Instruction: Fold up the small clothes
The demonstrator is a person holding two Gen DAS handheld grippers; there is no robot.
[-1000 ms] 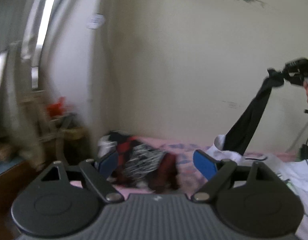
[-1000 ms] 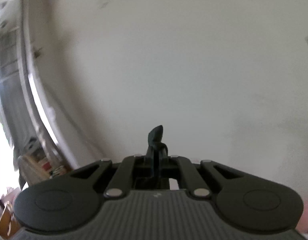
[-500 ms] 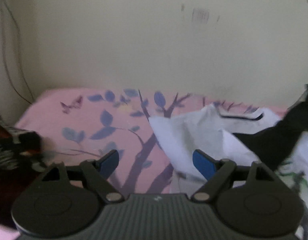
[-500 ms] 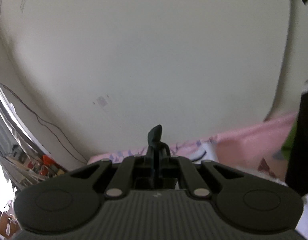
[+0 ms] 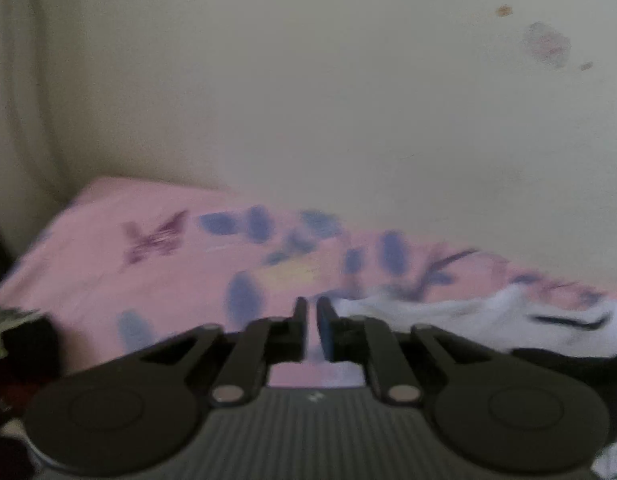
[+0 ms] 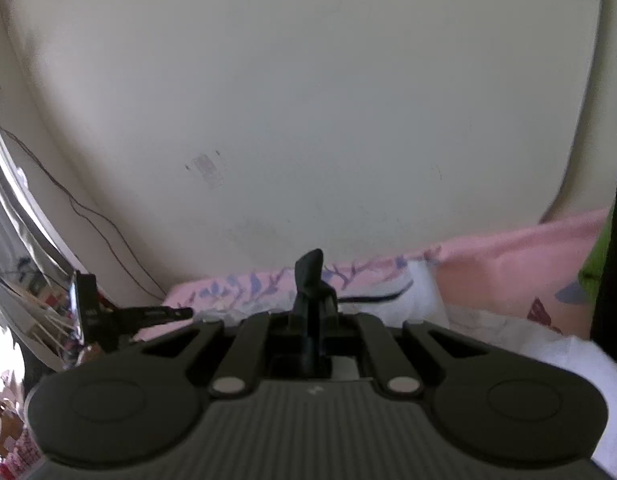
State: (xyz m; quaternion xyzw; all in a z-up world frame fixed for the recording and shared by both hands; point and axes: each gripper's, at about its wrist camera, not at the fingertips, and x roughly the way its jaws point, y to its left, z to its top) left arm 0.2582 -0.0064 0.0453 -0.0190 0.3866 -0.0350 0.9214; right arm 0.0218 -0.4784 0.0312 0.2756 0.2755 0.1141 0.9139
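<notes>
On my left I see the left gripper (image 5: 312, 312), whose two stiff black fingers with blue pads have just been closing to a thin slit with nothing between them, over the soft pink sheet (image 5: 108, 264) printed with blue leaves and one purple butterfly. Right of it lies one rumpled white garment (image 5: 488, 316) with a black trim line, spread on the bed against the far wall. Furthest right, my right gripper (image 6: 312, 280) is clamped tight on one dark garment (image 6: 308, 268), a limp fold of which pokes up between its fingers.
</notes>
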